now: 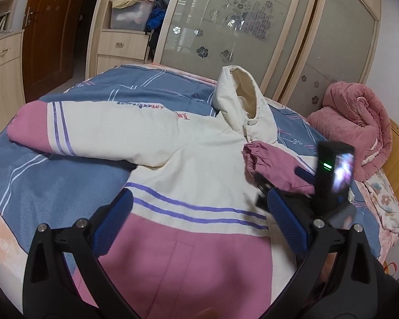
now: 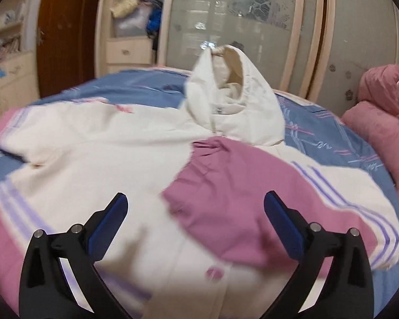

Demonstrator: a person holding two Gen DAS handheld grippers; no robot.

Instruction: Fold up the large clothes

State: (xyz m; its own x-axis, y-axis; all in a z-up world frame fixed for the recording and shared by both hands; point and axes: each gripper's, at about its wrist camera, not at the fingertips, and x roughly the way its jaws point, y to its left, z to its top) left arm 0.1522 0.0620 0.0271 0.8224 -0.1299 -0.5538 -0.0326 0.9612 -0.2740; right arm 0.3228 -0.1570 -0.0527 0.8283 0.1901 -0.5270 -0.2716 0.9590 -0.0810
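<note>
Cream-and-pink hooded padded jacket (image 1: pixel 199 143) spread on a blue striped bedsheet (image 1: pixel 40 175), seen from both hand-held grippers.

Left gripper (image 1: pixel 196 207), blue pads spread wide with nothing between them, hovers over the jacket's pink hem, whose lower edge is cut off by the frame. Right gripper (image 2: pixel 195 207), jaws likewise parted and empty, hangs above the pink sleeve (image 2: pixel 226 186) folded across the chest. Right view is motion-blurred, so the purple stripes and lettering are hard to read. Only the left view shows the right gripper's black body (image 1: pixel 332 175), which hides the sleeve's upper part, and the whole outstretched other sleeve (image 1: pixel 74 130). A rolled pink quilt (image 1: pixel 359 127) lies beside the jacket.
</note>
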